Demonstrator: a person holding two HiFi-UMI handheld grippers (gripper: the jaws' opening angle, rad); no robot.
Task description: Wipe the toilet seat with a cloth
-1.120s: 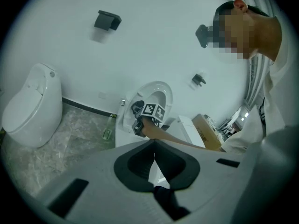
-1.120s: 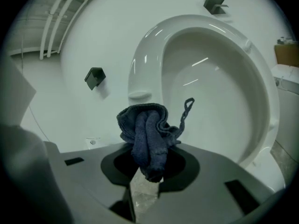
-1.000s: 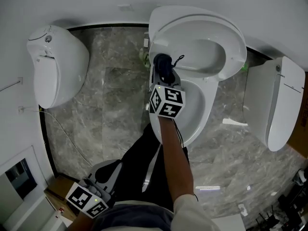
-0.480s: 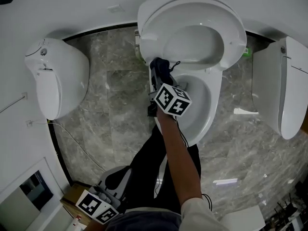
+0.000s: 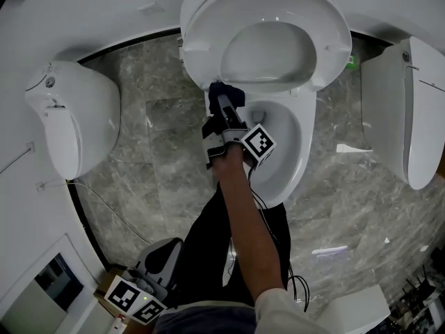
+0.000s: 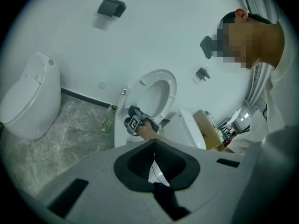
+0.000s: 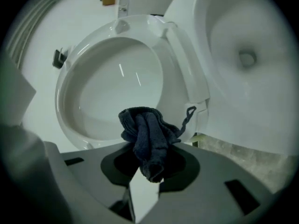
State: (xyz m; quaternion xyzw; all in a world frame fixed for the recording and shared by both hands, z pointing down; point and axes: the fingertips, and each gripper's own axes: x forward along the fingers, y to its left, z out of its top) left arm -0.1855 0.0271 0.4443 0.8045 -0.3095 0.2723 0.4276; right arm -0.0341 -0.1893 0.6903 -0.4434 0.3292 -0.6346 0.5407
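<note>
The white toilet stands with its seat [image 5: 201, 40] raised against the wall, the bowl [image 5: 295, 158] open below it. My right gripper [image 5: 224, 104] is shut on a bunched dark blue cloth [image 5: 224, 92], which sits at the left side where the raised seat meets the bowl rim. In the right gripper view the cloth [image 7: 148, 141] hangs from the right gripper [image 7: 149, 168], in front of the seat ring [image 7: 70, 125]. Low at my left side, the left gripper [image 5: 135, 301] points at the toilet [image 6: 154, 90]. The left gripper [image 6: 154, 158] is shut with nothing in it.
Another white toilet [image 5: 69, 117] stands to the left and one more [image 5: 410, 110] to the right. A thin cable [image 5: 104, 200] runs over the grey marble floor, and papers [image 5: 330, 252] lie at the lower right. A cardboard box [image 6: 208, 129] sits beside the toilet.
My right gripper has rolled over and sunk with the cloth, from the raised seat's lower edge to the bowl's left rim. The left gripper has stayed low at my side.
</note>
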